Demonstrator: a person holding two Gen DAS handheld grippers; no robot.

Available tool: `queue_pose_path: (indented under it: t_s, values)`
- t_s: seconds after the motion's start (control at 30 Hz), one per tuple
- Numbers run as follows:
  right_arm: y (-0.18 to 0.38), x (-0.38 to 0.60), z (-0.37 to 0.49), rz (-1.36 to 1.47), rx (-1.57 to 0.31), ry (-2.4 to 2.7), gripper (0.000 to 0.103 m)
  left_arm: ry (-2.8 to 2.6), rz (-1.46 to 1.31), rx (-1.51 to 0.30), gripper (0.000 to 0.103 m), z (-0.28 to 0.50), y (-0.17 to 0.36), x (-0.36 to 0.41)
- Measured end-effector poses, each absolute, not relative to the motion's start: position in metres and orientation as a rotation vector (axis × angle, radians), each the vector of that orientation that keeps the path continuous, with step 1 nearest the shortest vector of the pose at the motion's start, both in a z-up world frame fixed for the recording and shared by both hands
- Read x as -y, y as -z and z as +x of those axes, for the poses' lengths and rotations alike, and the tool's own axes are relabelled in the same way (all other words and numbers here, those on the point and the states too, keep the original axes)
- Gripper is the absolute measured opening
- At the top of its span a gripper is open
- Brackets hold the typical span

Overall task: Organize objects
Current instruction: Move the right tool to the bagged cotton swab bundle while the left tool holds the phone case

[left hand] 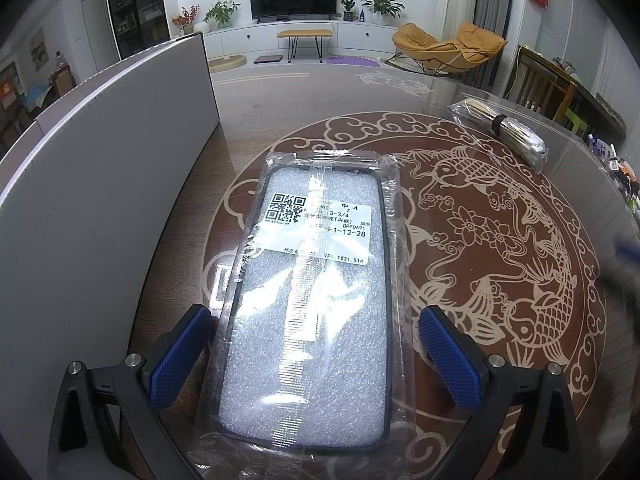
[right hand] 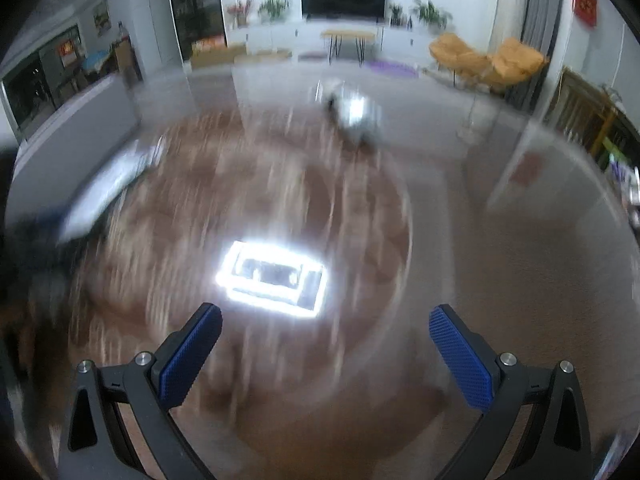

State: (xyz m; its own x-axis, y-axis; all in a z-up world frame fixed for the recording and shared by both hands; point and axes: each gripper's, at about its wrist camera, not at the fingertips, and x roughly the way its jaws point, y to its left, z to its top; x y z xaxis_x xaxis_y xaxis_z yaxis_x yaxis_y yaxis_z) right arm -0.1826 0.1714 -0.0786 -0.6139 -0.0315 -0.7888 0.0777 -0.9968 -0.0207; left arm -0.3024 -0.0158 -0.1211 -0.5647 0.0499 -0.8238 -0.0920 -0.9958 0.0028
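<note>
A phone case in a clear plastic bag (left hand: pixel 316 300) with a white QR label lies on the glass table, lengthwise between the fingers of my left gripper (left hand: pixel 316 356). The left jaws are open, their blue pads (left hand: pixel 176 356) a little apart from the bag's sides. A clear bag of cotton swabs (left hand: pixel 500 130) lies at the far right; it shows blurred in the right wrist view (right hand: pixel 354 118). My right gripper (right hand: pixel 326 356) is open and empty above the table. The right wrist view is motion-blurred; the phone case (right hand: pixel 108 188) shows at its left.
A tall white box wall (left hand: pixel 92 184) stands along the left, close to the phone case. The table (left hand: pixel 500 260) has a brown fish-pattern disc under glass. A bright lamp reflection (right hand: pixel 274 278) lies ahead of the right gripper. Small clutter sits at the table's right edge (left hand: pixel 624 168).
</note>
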Motion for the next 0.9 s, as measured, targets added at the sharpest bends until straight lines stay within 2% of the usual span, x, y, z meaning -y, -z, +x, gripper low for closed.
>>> queue_pose_path:
  t_s: [0.23,0.57,0.67,0.7,0.73,0.77,0.83,0.87,0.9]
  values:
    - [0.065,-0.154,-0.313,1.405,-0.159,2.796,0.103,-2.709,-1.424,-0.07,0.103,-0.303,0.121,0.016]
    - [0.088,-0.116,-0.373,1.49,-0.259,2.689,0.103,-2.709,-1.424,-0.07,0.103,-0.303,0.122,0.016]
    - [0.092,-0.119,-0.373,1.491,-0.266,2.686,0.098,-2.709,-1.424,-0.07,0.103,-0.303,0.122,0.016]
    - [0.092,-0.119,-0.373,1.486,-0.274,2.692,0.091,-2.71,-1.424,-0.07,0.103,-0.303,0.122,0.015]
    - [0.092,-0.12,-0.372,1.48,-0.289,2.707,0.078,-2.71,-1.423,-0.07,0.103,-0.303,0.122,0.015]
    - [0.091,-0.123,-0.37,1.47,-0.295,2.728,0.072,-2.71,-1.424,-0.07,0.103,-0.303,0.122,0.015]
    - [0.089,-0.129,-0.367,1.454,-0.305,2.775,0.038,-2.71,-1.424,-0.069,0.103,-0.303,0.122,0.015]
    - [0.088,-0.132,-0.365,1.449,-0.302,2.792,0.03,-2.71,-1.424,-0.069,0.103,-0.303,0.122,0.015]
    - [0.088,-0.136,-0.363,1.442,-0.262,2.791,0.028,-2.71,-1.424,-0.069,0.103,-0.303,0.122,0.015]
